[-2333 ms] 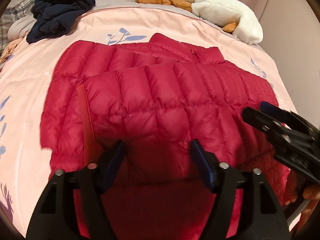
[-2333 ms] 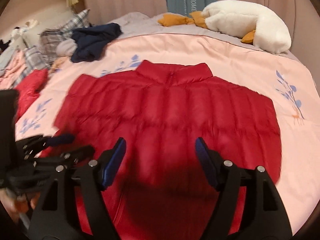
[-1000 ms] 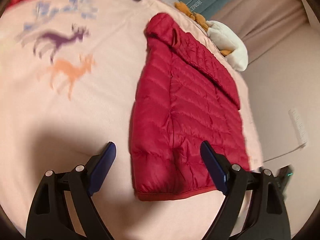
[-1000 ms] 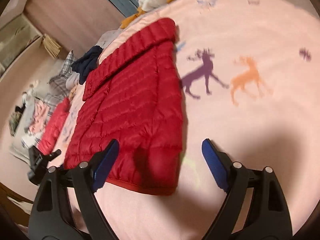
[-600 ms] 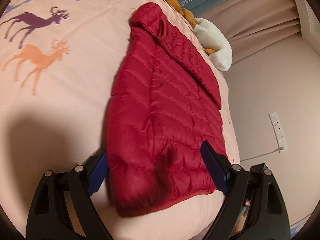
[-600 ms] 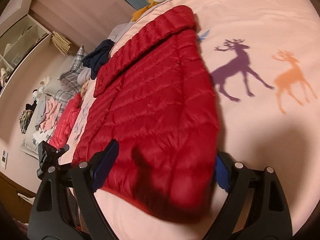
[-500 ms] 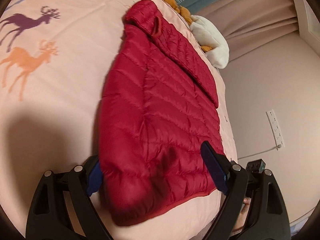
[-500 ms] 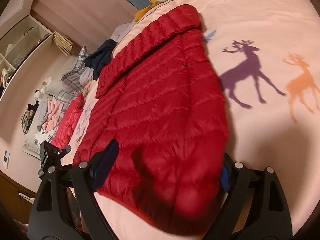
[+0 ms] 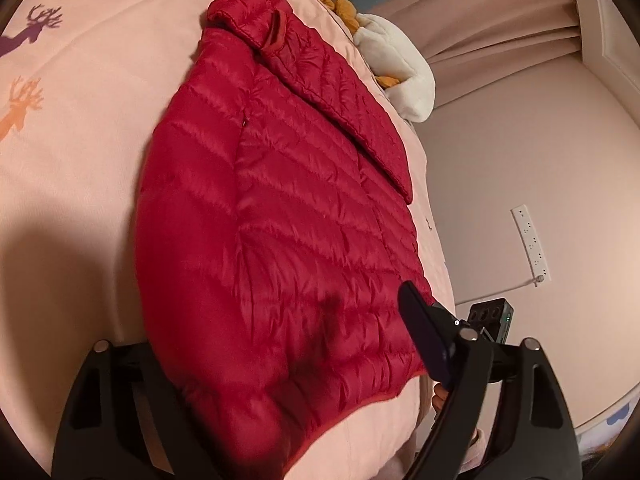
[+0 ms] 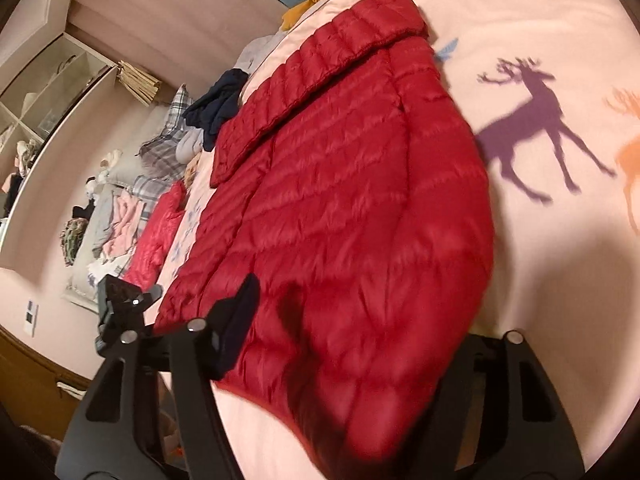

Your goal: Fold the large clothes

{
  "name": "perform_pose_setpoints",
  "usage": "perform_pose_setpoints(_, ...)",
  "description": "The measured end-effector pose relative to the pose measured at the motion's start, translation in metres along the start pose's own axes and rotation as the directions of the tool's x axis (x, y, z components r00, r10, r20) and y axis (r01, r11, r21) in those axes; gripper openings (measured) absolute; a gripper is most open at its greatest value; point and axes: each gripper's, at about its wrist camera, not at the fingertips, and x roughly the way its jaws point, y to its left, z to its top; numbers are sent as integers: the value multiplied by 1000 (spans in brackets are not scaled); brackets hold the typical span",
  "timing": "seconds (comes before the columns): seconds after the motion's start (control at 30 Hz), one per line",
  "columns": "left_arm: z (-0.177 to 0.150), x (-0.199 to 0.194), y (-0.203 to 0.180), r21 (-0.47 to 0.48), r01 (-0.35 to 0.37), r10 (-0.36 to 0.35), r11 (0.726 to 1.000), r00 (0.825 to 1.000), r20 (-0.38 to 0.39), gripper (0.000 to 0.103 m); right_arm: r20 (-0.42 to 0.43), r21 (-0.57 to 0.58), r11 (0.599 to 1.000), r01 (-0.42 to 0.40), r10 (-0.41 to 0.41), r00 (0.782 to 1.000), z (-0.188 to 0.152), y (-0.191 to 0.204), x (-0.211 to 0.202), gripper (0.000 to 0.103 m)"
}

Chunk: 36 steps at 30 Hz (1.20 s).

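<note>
Both grippers, left (image 9: 276, 364) and right (image 10: 352, 344), have just been closing over the red jacket's (image 9: 288, 216) bottom corners, not yet visibly pinching, for folding it upward.

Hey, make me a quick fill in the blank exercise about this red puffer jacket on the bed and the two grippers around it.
1. The red puffer jacket lies on a pink bedspread printed with ____.
2. The left gripper and the right gripper straddle the two corners of the jacket's ____ edge.
3. Beyond the jacket's collar lies a ____ plush toy with orange parts.

Missing words: deer; bottom; white
</note>
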Motion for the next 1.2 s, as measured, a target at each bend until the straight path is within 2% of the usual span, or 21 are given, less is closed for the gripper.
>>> perform_pose_setpoints(0.2,-14,-11,11,-25,-5,5,1000,1000,-5,56,13,39,999,-32,31,999,-15,-9,-14,61)
perform_pose_setpoints(0.33,-15,-13,17,-53,1,0,999,1000,8,52,24,32,999,-16,15,1000,-14,-7,-9,58)
perform_pose_setpoints(0.53,-12,-4,12,-50,-30,30,998,1000,-8,39,20,22,1000,-2,2,1000,-16,-3,1,34)
perform_pose_setpoints(0.6,-12,-2,12,-56,-48,48,997,999,-11,30,22,22,1000,-5,5,1000,-18,-2,1,27)
perform_pose_setpoints(0.7,-11,-3,12,-61,-69,69,996,998,-6,19,31,16,1000,0,0,1000,-18,1,0,22)
perform_pose_setpoints(0.9,-12,-12,-6,12,-112,112,994,993,34,14,75,-36,999,-11,14,997,-16,16,-8,16)
perform_pose_setpoints(1.2,-11,-27,-47,157,-134,120,978,988,99,12,111,-119,991,-54,67,992,-14,36,-25,13)
